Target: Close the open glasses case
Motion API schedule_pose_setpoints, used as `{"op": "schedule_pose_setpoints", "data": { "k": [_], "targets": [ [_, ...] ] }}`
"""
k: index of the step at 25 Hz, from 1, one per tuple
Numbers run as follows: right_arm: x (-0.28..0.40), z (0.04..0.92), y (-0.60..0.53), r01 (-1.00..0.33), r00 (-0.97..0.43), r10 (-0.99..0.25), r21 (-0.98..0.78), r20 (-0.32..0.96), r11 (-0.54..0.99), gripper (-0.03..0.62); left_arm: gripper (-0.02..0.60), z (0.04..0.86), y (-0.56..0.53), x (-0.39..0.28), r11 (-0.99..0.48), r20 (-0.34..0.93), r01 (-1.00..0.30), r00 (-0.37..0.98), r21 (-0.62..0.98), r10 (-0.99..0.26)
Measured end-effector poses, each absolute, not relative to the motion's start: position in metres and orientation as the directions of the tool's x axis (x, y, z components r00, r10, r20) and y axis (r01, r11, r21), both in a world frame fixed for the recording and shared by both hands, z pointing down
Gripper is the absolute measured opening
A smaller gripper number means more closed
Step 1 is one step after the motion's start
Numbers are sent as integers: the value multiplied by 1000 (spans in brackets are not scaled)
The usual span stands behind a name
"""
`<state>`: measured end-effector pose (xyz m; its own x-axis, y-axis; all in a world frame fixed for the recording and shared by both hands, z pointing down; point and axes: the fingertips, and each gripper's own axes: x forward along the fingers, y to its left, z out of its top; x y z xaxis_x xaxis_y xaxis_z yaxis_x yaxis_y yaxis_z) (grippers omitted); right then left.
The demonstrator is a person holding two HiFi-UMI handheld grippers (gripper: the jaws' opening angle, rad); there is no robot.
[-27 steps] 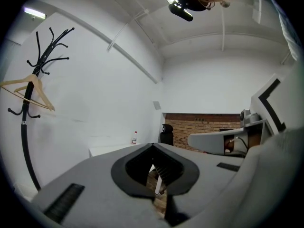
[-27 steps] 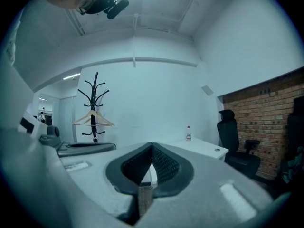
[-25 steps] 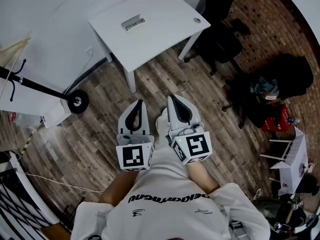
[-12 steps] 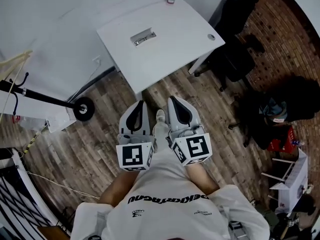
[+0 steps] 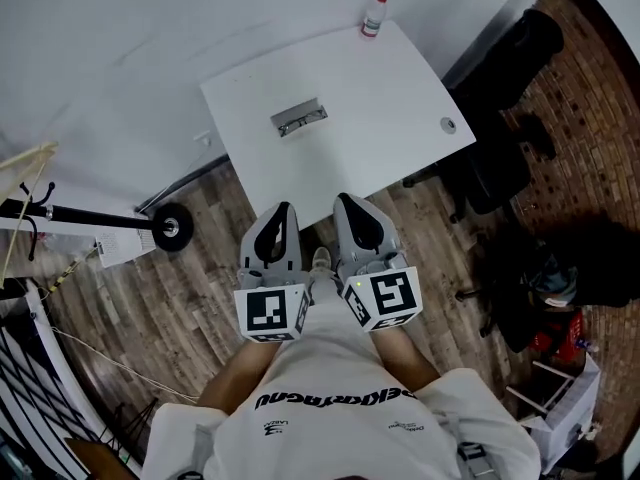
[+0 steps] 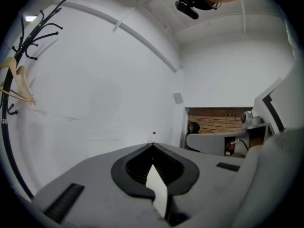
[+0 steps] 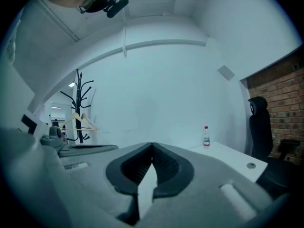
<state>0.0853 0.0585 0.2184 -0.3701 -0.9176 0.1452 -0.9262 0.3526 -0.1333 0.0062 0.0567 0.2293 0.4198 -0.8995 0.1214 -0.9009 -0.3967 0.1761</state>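
The glasses case (image 5: 298, 118) lies open on the white table (image 5: 400, 98), a small grey box with a shiny inside, seen only in the head view. Both grippers are held close to the person's body, short of the table's near edge and apart from the case. My left gripper (image 5: 283, 209) is shut with nothing in it; its jaws meet at the tips (image 6: 152, 145). My right gripper (image 5: 343, 200) is shut and empty too, jaws together (image 7: 152, 145). In both gripper views the jaws hide the case.
A small bottle with a red cap (image 5: 374, 15) stands at the table's far corner, and shows as the bottle (image 7: 206, 136) in the right gripper view. A black office chair (image 5: 500, 158) stands right of the table. A coat stand's wheeled foot (image 5: 165, 230) is at the left.
The person has stepped toward the table, which now lies nearer and more central in the head view. Both grippers stay shut in front of the body.
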Motion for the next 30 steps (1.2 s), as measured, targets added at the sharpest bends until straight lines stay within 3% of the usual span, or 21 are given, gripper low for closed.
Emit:
{"op": "schedule_pose_setpoints", "data": {
  "k": [16, 30],
  "targets": [
    [105, 272, -80, -867, -493, -839, -204, 229, 454, -3, -3, 284, -80, 29, -252, 263, -952, 292, 175, -920],
    [84, 334, -152, -891, -451, -839, -206, 304, 405, -3, -3, 356, -167, -2, -248, 341, -934, 328, 257, -881]
  ]
}}
